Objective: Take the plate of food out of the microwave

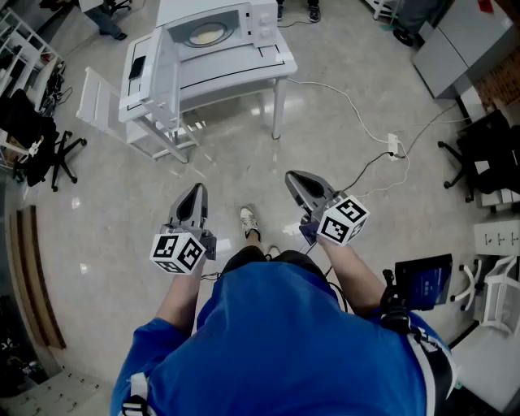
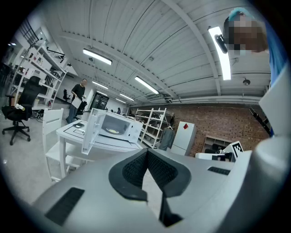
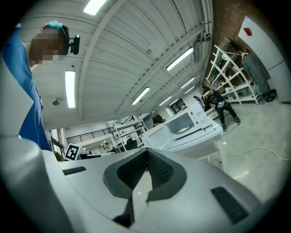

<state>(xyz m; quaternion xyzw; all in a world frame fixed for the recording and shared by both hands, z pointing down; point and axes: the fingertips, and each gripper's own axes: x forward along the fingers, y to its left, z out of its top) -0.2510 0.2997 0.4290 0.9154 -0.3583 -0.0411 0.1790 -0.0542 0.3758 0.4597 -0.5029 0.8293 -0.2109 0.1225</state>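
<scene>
Open floor [image 1: 236, 162] separates the closed, empty left gripper [image 1: 195, 192] and right gripper [image 1: 296, 177] from the far table [image 1: 240, 70]; its open microwave [image 1: 258, 18] holds 1 yellowish plate of food [image 1: 205, 34].

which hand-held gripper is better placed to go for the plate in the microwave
Left, marginally. The left hand-held gripper lines up with the open microwave holding the plate; the right hand-held gripper sits off to the side. Both are far and shut.
</scene>
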